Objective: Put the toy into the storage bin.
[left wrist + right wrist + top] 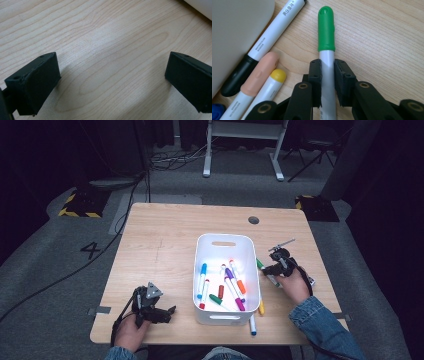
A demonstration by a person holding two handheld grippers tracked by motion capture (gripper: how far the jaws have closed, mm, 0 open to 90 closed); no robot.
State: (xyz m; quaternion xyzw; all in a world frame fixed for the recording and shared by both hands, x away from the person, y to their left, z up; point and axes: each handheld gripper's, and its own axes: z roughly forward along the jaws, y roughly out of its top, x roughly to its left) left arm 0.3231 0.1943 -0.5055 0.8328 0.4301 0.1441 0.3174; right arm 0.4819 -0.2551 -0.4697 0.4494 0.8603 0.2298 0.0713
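My right gripper (327,72) is shut on the white barrel of a green-capped marker (326,30), just below the cap, low over the wooden table. In the high view this gripper (272,269) sits right of a white bin (197,280), with the green marker (260,265) pointing toward the bin's wall. Several coloured markers (227,285) lie inside the bin. My left gripper (167,312) rests near the front left of the table, left of the bin. Its jaws stand wide open (112,75) over bare wood with nothing between them.
Beside the held marker lie a black-capped marker (269,32), a peach-capped one (259,72) and a yellow-capped one (277,76), close to the bin wall (237,30). A yellow marker (261,307) and a blue marker (253,325) lie at the bin's front right corner. A bin corner (200,7) shows beyond the left gripper.
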